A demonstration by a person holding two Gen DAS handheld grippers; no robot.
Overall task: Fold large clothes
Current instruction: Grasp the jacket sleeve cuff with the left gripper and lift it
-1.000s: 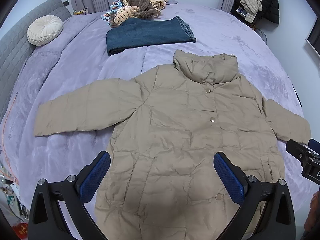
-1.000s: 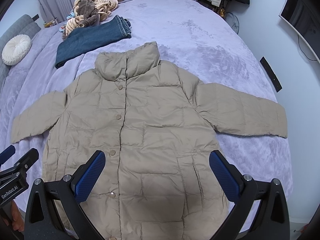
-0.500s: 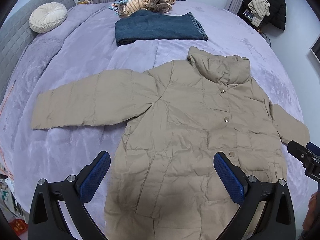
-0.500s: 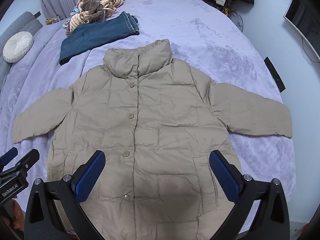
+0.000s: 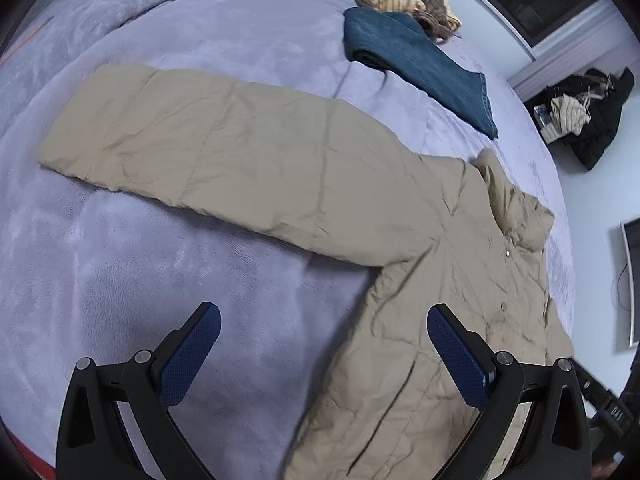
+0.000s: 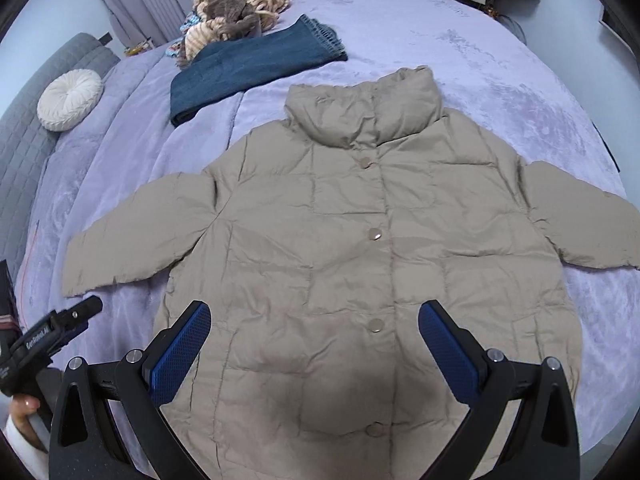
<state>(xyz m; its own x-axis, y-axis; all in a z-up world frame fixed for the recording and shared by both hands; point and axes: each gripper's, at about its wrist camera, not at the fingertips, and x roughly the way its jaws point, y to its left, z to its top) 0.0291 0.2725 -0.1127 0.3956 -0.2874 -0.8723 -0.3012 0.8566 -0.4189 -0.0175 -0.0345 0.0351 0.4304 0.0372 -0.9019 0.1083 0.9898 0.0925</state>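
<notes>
While both grippers' fingers stand apart, holding nothing, beige quilted puffer jacket (image 6: 340, 240) lies spread flat on lilac plush bed (image 6: 500, 80); left gripper (image 5: 324, 356), right gripper (image 6: 314, 344).

Bare purple bedspread (image 5: 168, 280) open below jacket sleeve (image 5: 224, 152), folded jeans (image 6: 248, 68) and clothes heap (image 6: 236, 12) crowding far side beyond collar

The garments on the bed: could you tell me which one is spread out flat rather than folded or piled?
The beige puffer jacket, buttoned with both sleeves out. The blue jeans are folded; the striped clothes are heaped.
</notes>
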